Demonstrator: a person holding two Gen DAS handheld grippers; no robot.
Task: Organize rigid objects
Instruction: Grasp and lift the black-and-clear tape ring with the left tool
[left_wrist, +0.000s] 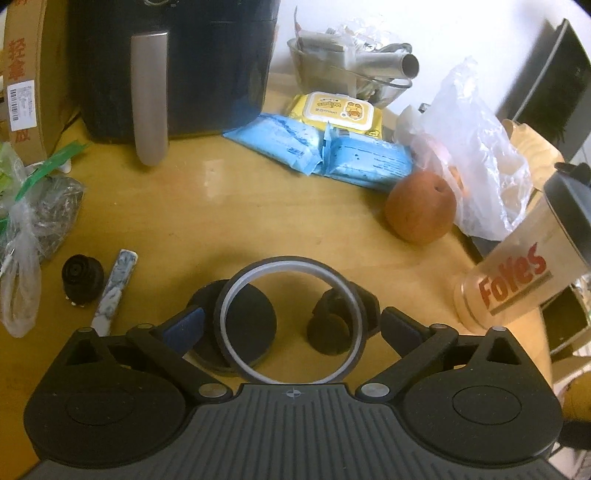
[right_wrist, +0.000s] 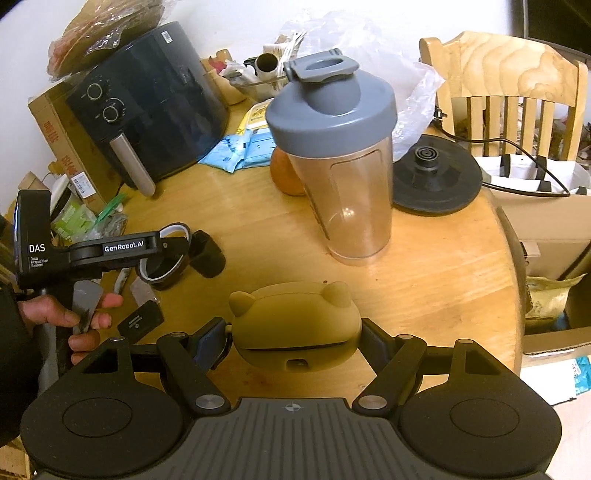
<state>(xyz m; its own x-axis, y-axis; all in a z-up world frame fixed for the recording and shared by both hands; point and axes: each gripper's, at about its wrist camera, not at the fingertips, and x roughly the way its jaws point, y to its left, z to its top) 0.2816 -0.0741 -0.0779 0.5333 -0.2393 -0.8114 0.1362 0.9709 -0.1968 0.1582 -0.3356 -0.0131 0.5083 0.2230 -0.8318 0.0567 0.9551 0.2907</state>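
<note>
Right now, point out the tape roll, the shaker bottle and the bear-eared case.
tape roll (left_wrist: 236, 291): left wrist view, left rim.
shaker bottle (right_wrist: 347, 192): right wrist view, clear body.
bear-eared case (right_wrist: 299, 317): right wrist view, lid top.

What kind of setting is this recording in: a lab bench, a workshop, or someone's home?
Most likely a home kitchen or dining corner. A round wooden table holds a black air fryer, a shaker bottle and a kettle base, with a wooden dining chair behind and cardboard boxes beside it.
</note>
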